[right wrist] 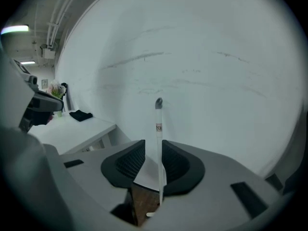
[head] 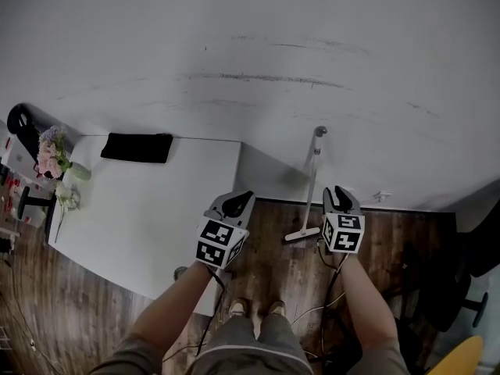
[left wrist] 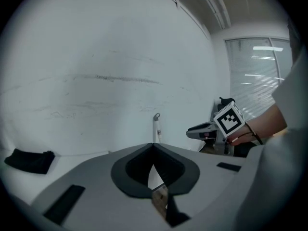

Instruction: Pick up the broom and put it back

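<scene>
Head view puts the broom (head: pixel 312 180) just right of the frame's middle. It leans on the white wall (head: pixel 273 37), with its handle top against the wall and its head on the wooden floor (head: pixel 383 241) at the wall's foot. Bare floor lies to the right of it. To its left, the right edge of the white worktop (head: pixel 156 209) stands near, leaving only a narrow strip of wall and floor between them.

My right tool (head: pixel 340 195) sits just right of the broom's lower handle and apart from it. My left tool (head: pixel 237 201) is to the broom's lower left, over the worktop's right edge.

Right gripper view shows my right jaws spread. The handle shows through the gap but stands farther off at the wall, touching neither pad. Left gripper view shows my left jaws pressed together at the tips, with nothing in them.

Both my forearms reach up from the bottom of the head view, side by side, with both tools pointing at the wall.
</scene>
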A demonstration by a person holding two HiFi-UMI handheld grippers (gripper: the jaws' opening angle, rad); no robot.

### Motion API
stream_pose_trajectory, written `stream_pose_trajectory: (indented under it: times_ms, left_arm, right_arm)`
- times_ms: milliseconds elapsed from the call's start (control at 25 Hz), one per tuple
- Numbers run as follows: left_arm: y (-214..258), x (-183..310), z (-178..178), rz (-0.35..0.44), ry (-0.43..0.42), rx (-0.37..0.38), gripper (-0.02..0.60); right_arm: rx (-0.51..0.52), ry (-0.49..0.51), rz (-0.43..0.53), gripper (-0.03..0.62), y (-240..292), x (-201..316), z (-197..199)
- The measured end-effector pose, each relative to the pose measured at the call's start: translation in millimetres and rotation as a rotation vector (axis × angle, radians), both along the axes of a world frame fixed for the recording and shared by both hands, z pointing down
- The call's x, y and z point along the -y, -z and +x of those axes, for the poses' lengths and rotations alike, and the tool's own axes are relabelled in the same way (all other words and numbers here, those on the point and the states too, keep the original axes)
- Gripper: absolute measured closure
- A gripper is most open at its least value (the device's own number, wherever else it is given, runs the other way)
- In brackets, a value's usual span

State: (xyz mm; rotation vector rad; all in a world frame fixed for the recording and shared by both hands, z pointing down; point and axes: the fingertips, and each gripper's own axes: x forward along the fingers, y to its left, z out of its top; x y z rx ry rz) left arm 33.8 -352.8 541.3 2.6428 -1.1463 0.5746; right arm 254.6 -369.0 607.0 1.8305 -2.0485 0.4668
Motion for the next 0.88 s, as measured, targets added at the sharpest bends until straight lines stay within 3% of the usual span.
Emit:
stream_pose_trajectory:
  times_ms: [240, 560, 880]
  left_arm:
    - [72, -19, 3, 0.033, -0.027, -0.054, 0.565]
    - [159, -60, 2, 0.152, -0.071, -0.086, 0.565]
    - [215, -126, -5, 0.229, -0.116, -0.127, 0.565]
  right_arm:
    - [0.062, 0.03, 0.07, 0.491, 91, -44, -11]
    - [0.06, 0.106, 0.213, 0.523, 203, -121, -45]
    - [0.145, 0.181, 0.3, 0.539, 273, -206, -76]
